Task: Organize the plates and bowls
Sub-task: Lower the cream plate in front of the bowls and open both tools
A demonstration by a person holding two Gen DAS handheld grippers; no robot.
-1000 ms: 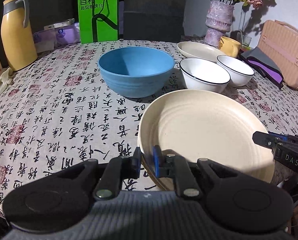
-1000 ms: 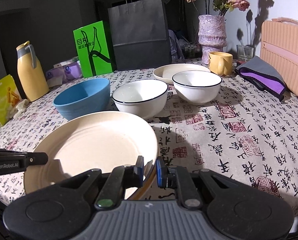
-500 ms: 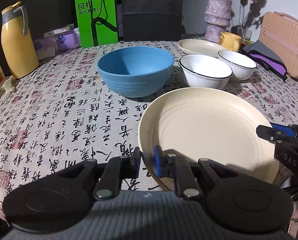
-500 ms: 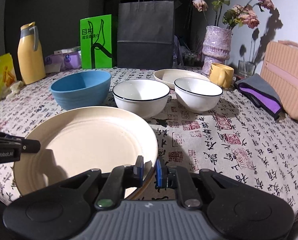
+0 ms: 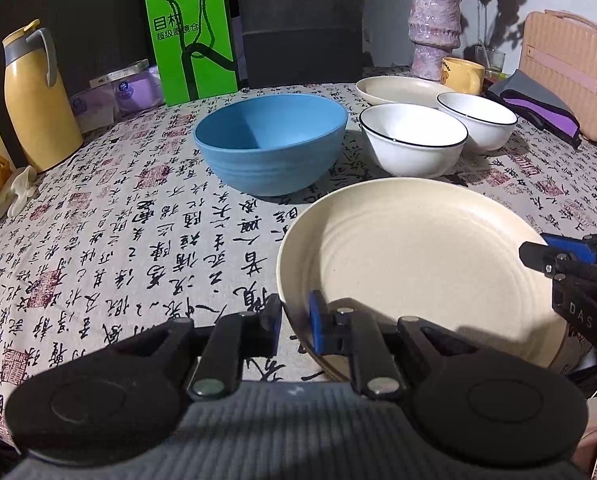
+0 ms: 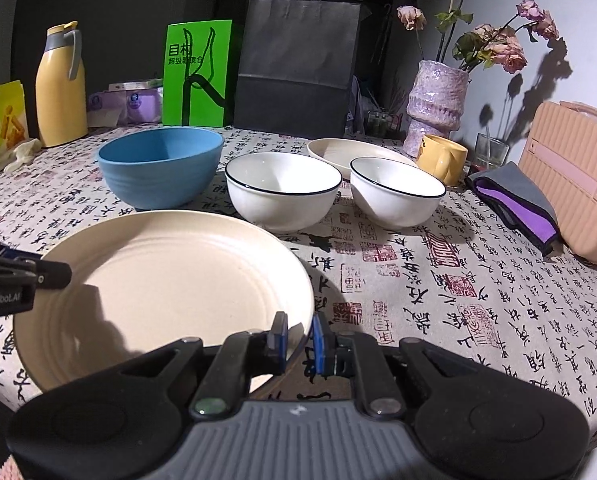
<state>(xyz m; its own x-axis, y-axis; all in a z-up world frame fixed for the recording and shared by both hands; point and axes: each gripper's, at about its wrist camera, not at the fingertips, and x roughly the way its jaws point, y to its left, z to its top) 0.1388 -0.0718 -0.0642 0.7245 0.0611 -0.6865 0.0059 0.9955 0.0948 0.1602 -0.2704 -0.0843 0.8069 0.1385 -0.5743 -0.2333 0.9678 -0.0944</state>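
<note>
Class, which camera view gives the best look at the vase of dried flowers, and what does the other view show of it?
The right wrist view: it shows the whole vase with its flowers spread above. The left wrist view shows the vase body, but the top edge crops most of the blooms.

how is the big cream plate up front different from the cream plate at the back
The large cream ridged plate is clamped at opposite rims by the left gripper and right gripper; the smaller cream plate lies untouched. The front one sits before the bowls, the back one behind them. Both are cream and empty.
</note>
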